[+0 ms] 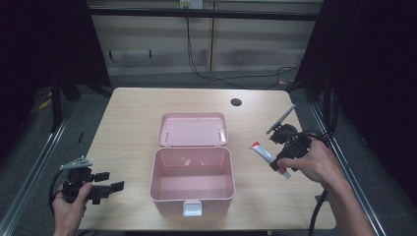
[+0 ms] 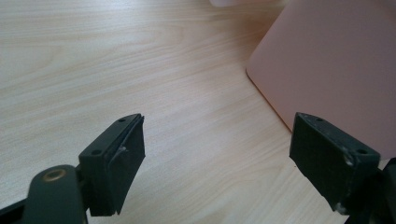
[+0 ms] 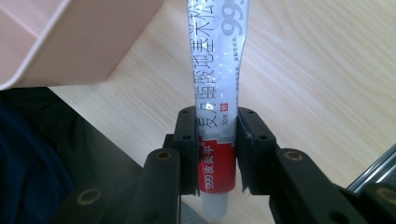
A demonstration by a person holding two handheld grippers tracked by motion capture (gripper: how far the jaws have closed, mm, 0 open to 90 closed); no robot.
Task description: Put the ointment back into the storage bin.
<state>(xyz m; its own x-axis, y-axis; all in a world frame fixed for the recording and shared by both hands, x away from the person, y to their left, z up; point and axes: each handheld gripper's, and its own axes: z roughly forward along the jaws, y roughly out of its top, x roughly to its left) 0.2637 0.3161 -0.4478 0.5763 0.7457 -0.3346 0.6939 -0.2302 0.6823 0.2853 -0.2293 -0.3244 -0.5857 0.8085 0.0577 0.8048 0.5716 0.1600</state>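
Right tongs point(image 3: 215, 154) clamping tube point(image 3: 217, 93) near cap end, long body sticking out ahead, box point(image 1: 192, 179) off to side; tube risking swinging, slipping. Left tongs point(image 2: 217, 163) idling apart beside box

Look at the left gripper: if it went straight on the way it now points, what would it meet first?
Probably the pink box. The left gripper, jaws open and empty, points across bare table toward the box's near left wall. Its own view shows that wall slightly right of centre, so it might graze the corner.
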